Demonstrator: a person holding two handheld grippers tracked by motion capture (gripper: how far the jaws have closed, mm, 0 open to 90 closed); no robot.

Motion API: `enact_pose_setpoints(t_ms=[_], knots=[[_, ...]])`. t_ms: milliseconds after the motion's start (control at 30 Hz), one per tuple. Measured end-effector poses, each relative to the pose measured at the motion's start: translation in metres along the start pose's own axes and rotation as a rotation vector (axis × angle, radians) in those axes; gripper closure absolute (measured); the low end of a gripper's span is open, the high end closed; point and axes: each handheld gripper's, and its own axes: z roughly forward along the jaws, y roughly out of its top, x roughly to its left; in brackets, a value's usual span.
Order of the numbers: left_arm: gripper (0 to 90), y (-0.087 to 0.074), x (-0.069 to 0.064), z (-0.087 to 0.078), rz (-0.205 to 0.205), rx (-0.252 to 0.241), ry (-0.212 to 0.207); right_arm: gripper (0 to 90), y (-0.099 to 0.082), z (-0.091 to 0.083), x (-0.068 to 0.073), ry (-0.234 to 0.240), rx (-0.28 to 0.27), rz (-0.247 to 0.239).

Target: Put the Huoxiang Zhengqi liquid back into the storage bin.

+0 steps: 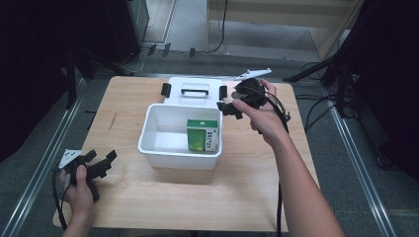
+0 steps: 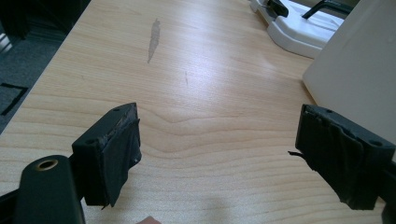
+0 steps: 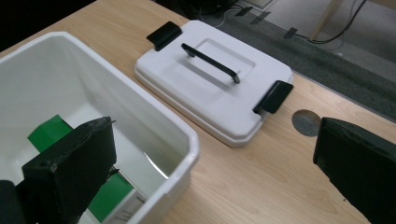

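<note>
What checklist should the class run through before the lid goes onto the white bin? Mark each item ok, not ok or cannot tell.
1. Green box sits inside the white bin: ok.
2. Box top below the bin rim: cannot tell.
3. Lid lies flat on the table, handle up: ok.
4. Right gripper open and holding nothing: ok.
5. Left gripper open, away from the bin: ok.
6. Both black latches free: ok.
</note>
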Motion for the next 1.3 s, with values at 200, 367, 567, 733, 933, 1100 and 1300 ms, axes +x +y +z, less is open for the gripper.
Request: enact_pose_setpoints(t_ms=[200, 367, 567, 733, 933, 1100, 1300], knots=[[15.0, 0.0, 0.0, 0.0, 0.001, 0.0, 0.001, 0.0, -0.015, -0.012, -0.013, -0.04, -0.041, 0.043], [15.1, 0.0, 0.0, 0.0, 0.001, 0.001, 0.001, 0.0, -0.029, -0.021, -0.02, -0.069, -0.057, 0.064], [15.0, 0.0, -0.001, 0.0, 0.0, 0.001, 0.001, 0.0, -0.047, -0.032, -0.025, -0.111, -0.083, 0.092], [15.0, 0.0, -0.001, 0.0, 0.002, 0.001, 0.001, 0.0, -0.062, -0.042, -0.028, -0.176, -0.106, 0.114], [15.1, 0.0, -0.001, 0.001, 0.004, 0.002, 0.004, 0.0, -0.086, -0.047, -0.03, -0.219, -0.095, 0.13], [15.1, 0.0, -0.001, 0.001, 0.01, 0.005, 0.007, 0.0, -0.105, -0.051, -0.034, -0.212, -0.105, 0.182], [15.1, 0.0, -0.002, 0.001, 0.011, 0.003, 0.008, 0.0, -0.135, -0.058, -0.038, -0.251, -0.118, 0.193]])
